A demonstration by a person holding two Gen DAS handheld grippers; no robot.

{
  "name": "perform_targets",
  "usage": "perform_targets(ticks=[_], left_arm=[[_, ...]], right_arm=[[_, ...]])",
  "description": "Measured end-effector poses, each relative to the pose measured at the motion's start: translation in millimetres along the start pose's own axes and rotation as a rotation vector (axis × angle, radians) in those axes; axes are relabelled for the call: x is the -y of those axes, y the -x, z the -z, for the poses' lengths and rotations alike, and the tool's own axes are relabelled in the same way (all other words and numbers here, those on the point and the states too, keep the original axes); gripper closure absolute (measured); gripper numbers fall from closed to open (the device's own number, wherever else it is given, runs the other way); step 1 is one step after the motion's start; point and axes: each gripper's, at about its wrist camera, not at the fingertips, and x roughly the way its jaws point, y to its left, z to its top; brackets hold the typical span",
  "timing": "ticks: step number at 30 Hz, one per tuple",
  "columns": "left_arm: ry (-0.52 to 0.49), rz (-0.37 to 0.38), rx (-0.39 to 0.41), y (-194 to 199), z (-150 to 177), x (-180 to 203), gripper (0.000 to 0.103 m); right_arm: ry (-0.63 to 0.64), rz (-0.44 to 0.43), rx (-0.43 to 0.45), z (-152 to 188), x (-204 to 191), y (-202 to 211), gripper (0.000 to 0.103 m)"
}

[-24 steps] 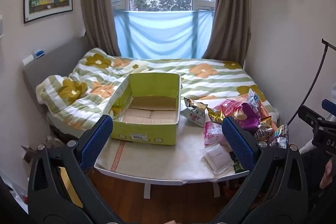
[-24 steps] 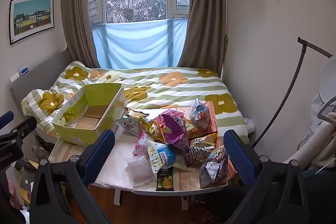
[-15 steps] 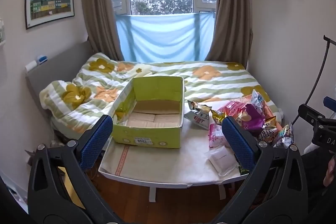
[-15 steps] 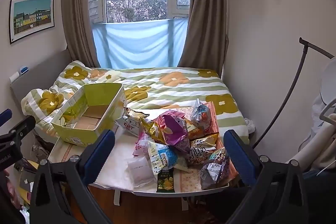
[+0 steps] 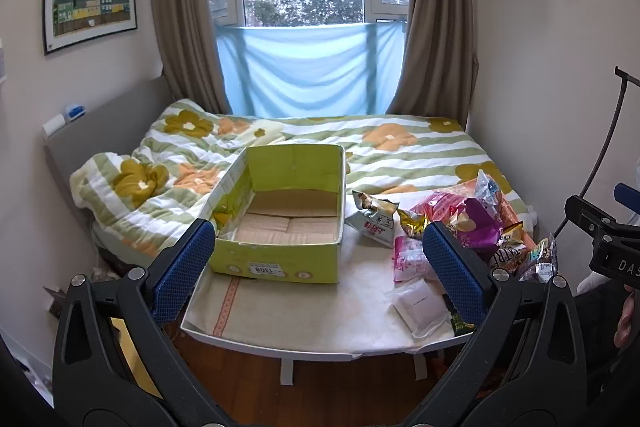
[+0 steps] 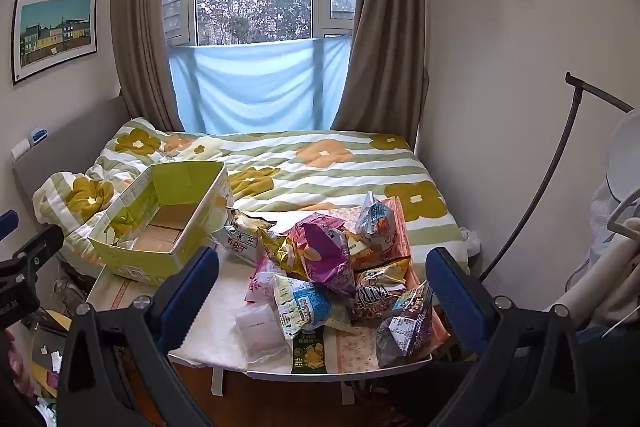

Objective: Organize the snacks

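An empty yellow-green cardboard box (image 5: pixel 286 223) (image 6: pixel 160 227) stands on the left half of a small white table (image 5: pixel 304 311) (image 6: pixel 212 343) at the foot of a bed. A heap of snack bags (image 6: pixel 332 267) (image 5: pixel 476 223) covers the table's right half, topped by a purple bag (image 6: pixel 326 251); a flat white packet (image 5: pixel 418 307) (image 6: pixel 260 331) lies near the front edge. My left gripper (image 5: pixel 320 267) hangs open short of the table, facing the box. My right gripper (image 6: pixel 322 291) is open too, facing the snack heap. Nothing sits between either pair of fingers.
A bed with a flowered striped quilt (image 5: pixel 360 151) lies behind the table, under a curtained window. Wood floor (image 5: pixel 320 387) shows below the table's front edge. Walls close in on both sides, and a dark curved stand (image 6: pixel 560 179) rises at the right.
The left gripper's view has shifted: the box and table now sit a little higher and further right in it. The right gripper's view is nearly unchanged.
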Motion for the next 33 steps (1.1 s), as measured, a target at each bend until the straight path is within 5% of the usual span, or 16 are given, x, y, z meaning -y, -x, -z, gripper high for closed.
perform_targets(ticks=[33], left_arm=[[0.010, 0.008, -0.056, -12, 1, -7, 0.000]], right_arm=[[0.004, -0.014, -0.023, -1, -8, -4, 0.000]])
